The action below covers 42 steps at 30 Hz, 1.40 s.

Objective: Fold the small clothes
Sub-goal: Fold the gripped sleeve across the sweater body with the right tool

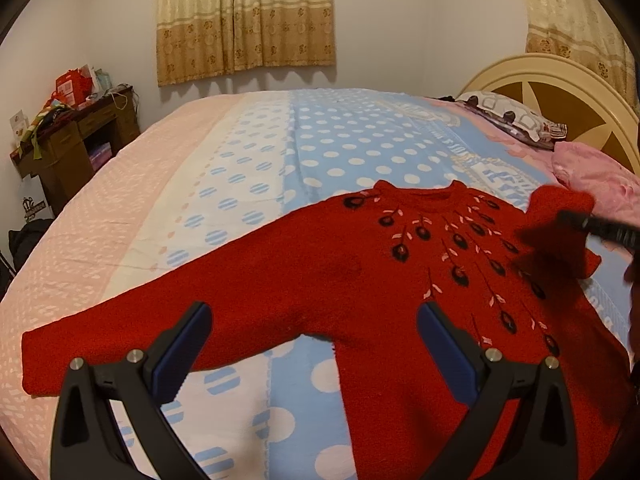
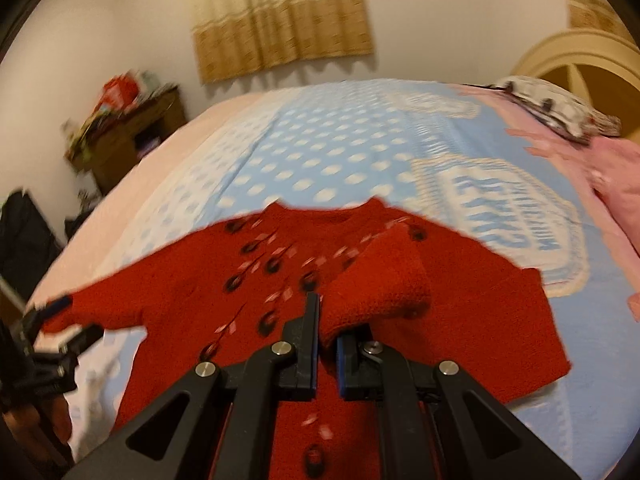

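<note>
The left gripper (image 1: pixel 314 344) hovers with its jaws spread wide and nothing between them, its blue-padded fingers (image 1: pixel 182 354) poised just above the near underside of the sweater's outstretched sleeve (image 1: pixel 160 320). The right gripper (image 2: pixel 328 344) has its jaws drawn together on the cuff of the other sleeve (image 2: pixel 380 284), which is lifted off the bed and carried over the garment's chest; in the left wrist view this raised sleeve appears as a blurred red flap pinched by dark fingers near the right edge of the picture. The red knitted sweater (image 1: pixel 360 280) lies face up and flat across the near part of the bed (image 1: pixel 340 140), its hem towards the near edge and its round neckline pointing to the far edge; dark berry-like motifs with pale pink leaves fan down from the collar. One sleeve extends straight towards the pink side strip of the bedcover (image 1: pixel 100 220), while the body rests on the blue part with white polka dots. Beyond the sweater the cover carries a white printed emblem with lettering, too distorted to read. At the head of the bed, to the right, lie a pink pillow (image 1: pixel 592 176) and a patterned pillow (image 1: pixel 516 118) against a cream headboard (image 1: pixel 560 84). A cluttered brown desk (image 1: pixel 76 136) stands by the far left corner of the bed, and beige curtains (image 1: pixel 244 16) hang on the far wall.
</note>
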Available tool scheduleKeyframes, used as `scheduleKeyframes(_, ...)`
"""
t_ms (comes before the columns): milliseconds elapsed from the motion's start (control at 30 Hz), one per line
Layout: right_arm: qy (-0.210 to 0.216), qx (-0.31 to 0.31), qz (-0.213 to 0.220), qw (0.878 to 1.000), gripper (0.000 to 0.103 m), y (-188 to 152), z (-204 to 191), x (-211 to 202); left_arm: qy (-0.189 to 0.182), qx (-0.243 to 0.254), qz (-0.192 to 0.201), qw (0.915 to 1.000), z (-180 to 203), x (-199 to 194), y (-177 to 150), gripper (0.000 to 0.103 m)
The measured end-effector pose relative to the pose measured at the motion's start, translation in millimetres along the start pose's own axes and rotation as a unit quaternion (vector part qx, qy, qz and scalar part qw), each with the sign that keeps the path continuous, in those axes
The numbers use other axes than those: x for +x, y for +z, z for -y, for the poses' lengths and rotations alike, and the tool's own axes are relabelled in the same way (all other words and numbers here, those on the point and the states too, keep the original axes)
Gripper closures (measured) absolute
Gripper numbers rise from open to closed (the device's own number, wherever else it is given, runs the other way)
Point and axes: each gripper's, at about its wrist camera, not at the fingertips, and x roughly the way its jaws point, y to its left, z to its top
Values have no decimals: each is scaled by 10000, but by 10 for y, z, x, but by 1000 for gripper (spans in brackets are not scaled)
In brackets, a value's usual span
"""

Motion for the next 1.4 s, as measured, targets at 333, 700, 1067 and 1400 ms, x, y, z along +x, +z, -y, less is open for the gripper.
scheduleKeyframes(333, 441, -292, -740, 9959, 50, -446, -361, 433, -17, -2, -140, 9999, 13, 56, 7, 0)
scheduleKeyframes(700, 353, -628, -606, 9956, 27, -866, -62, -141, -1160, 95, -734, 9905, 543, 308, 69, 0)
scheduleKeyframes(1067, 69, -1169, -80, 9931, 27, -1136, -158, -388, -1570, 192, -1693, 9728, 1128, 764, -147, 34)
scheduleKeyframes(1400, 35, -901, -99, 9959, 27, -1193, -52, -369, -2131, 301, -1460, 9656, 1244, 742, -56, 93)
